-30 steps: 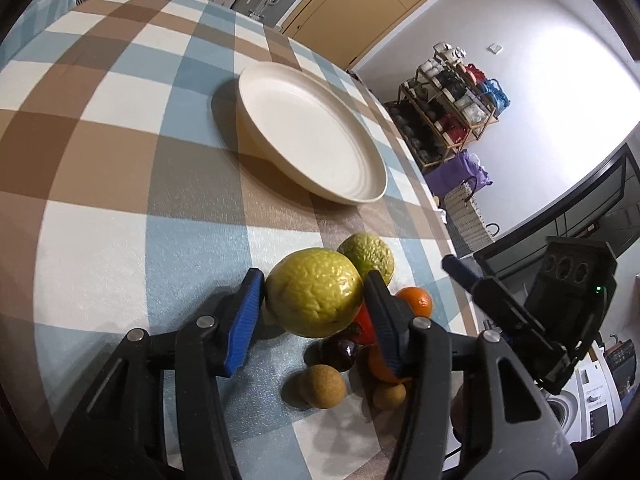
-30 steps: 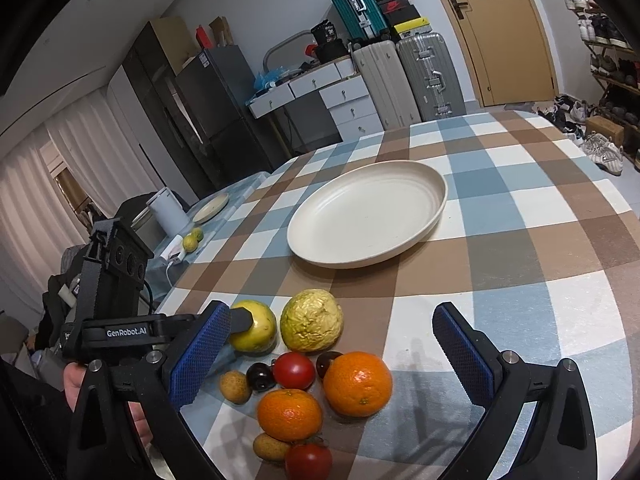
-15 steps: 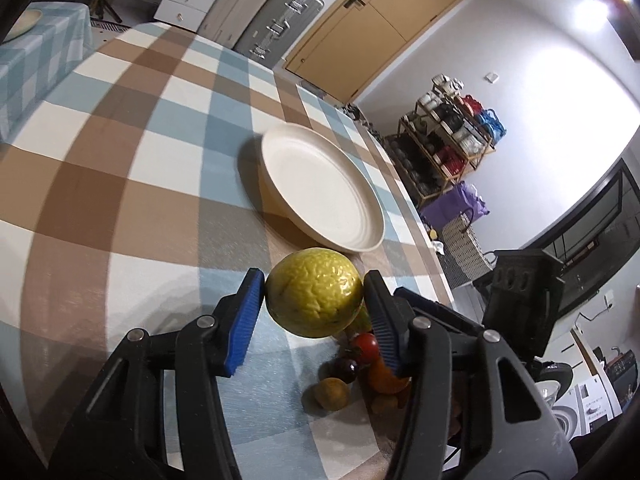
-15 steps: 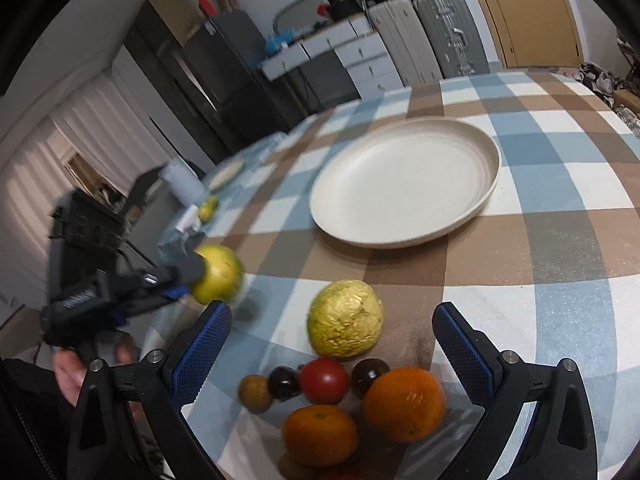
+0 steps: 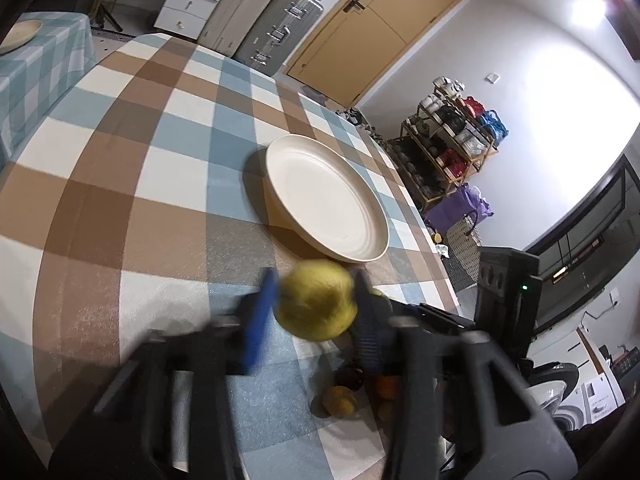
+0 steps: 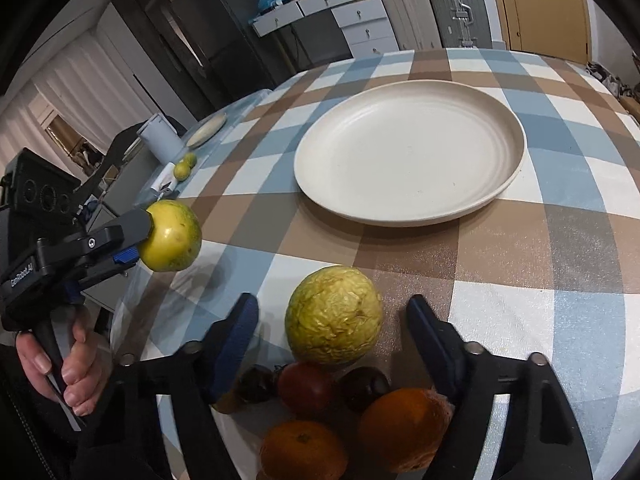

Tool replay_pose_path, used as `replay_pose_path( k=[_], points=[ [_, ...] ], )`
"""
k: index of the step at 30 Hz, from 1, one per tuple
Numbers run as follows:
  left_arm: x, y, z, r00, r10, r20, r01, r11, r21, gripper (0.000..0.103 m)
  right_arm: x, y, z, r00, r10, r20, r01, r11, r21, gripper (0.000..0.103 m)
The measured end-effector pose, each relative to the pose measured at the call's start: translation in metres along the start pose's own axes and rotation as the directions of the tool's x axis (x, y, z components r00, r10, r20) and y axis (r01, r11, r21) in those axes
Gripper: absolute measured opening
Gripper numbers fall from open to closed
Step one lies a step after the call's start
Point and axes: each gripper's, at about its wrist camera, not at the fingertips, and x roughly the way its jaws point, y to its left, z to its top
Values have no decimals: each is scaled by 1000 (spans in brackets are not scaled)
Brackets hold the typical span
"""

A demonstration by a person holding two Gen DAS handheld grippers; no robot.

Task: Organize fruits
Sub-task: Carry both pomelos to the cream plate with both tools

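In the left wrist view a smooth yellow-green fruit sits blurred between the blue pads of my left gripper, which is shut on it. The right wrist view shows that left gripper holding the fruit in the air over the table's left edge. My right gripper straddles a wrinkled yellow fruit resting on the checked cloth. Its jaws are closing, with a gap still showing on both sides. A large cream plate lies beyond, with nothing on it.
Two oranges, a red tomato and dark plums crowd the near edge under my right gripper. A side table at left holds a white cup and small fruits. Suitcases and a shoe rack stand beyond.
My left gripper has lifted the smooth fruit away from the pile and off the cloth. My right gripper has come down around the wrinkled fruit, and its jaws have narrowed.
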Motion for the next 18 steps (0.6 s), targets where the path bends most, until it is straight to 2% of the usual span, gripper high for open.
replay_pose_path(
  k=[1, 3, 8, 11, 12, 13, 15, 17, 18],
  points=[
    [3, -2, 1, 1000, 2, -4, -2, 1000, 5, 23, 0, 0, -1, 1000, -4, -6, 4, 1000, 4, 60],
    [11, 0, 3, 1000, 0, -30, -1, 1000, -7, 23, 2, -3, -2, 1000, 10, -24, -9, 1000, 25, 51],
    [24, 4, -1, 998, 10, -67, -12, 999, -37, 23, 3, -9, 1, 999, 31, -16, -30, 998, 47, 49],
    [27, 3, -5, 996, 29, -87, -31, 999, -22, 23, 3, -12, 2, 999, 45, -13, -44, 997, 61, 49],
    [27, 3, -7, 994, 43, -96, -45, 999, -14, 27, 3, -12, 2, 999, 49, -12, -48, 997, 64, 49],
    [27, 4, -9, 993, 53, -104, -54, 998, -11, 38, 3, -12, 2, 999, 51, -12, -50, 997, 63, 49],
    [20, 7, -15, 990, 97, -107, -99, 995, -11, 48, 3, -11, 2, 999, 49, -12, -49, 997, 55, 49],
    [7, 8, -21, 989, 111, -100, -113, 994, -10, 55, 3, -9, 2, 999, 47, -14, -46, 998, 49, 49],
    [-1, 7, -24, 986, 141, -92, -142, 990, -3, 67, 3, -10, 2, 999, 51, -14, -50, 998, 48, 49]
  ],
)
